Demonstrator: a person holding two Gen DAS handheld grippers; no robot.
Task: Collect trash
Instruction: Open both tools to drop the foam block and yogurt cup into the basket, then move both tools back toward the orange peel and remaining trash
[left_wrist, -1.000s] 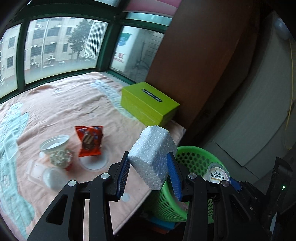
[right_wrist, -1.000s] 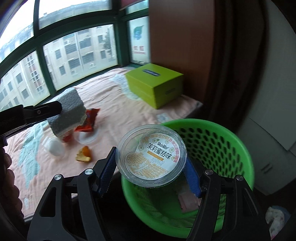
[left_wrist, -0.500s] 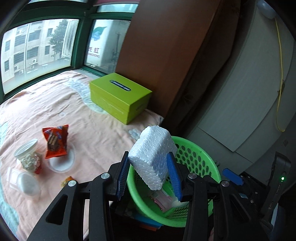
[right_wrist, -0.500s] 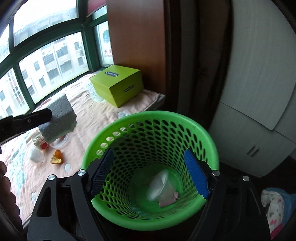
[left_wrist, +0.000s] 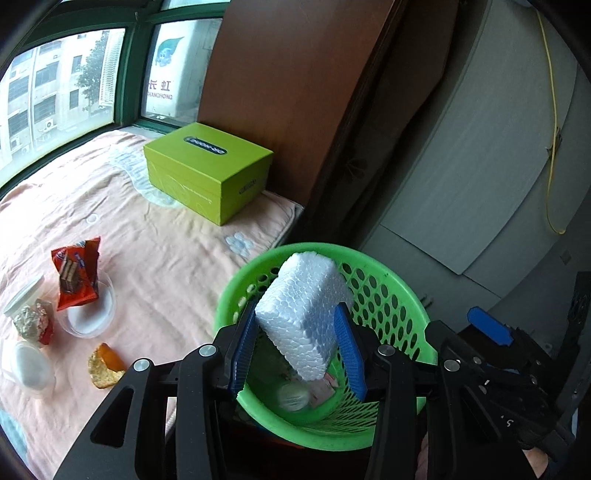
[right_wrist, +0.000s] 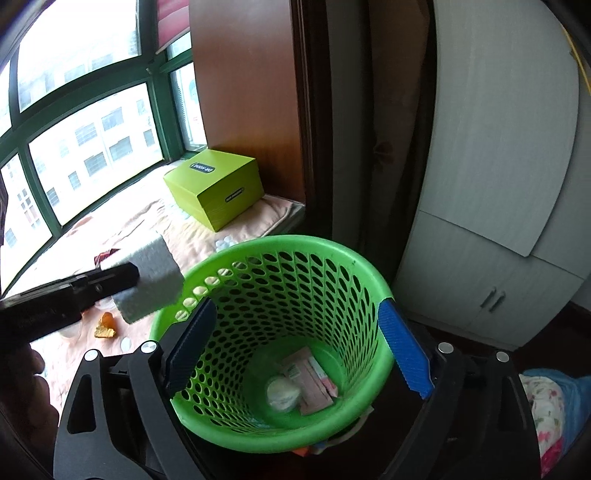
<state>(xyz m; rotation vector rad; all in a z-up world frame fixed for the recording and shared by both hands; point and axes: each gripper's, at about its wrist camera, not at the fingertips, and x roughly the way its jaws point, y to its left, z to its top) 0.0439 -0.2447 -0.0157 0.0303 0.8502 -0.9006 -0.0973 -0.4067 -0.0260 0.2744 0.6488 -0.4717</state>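
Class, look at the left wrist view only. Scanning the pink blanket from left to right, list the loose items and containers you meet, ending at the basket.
Clear plastic lid → crumpled foil wrapper → red snack packet → orange peel → lime green box → green basket.

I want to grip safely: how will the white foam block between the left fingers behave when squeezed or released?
The foam block looks like beaded polystyrene, so probably very light and stiff. Its beaded surface may dent or shed crumbs under the blue fingers. Released over the green basket, it would likely drop slowly and might bounce.
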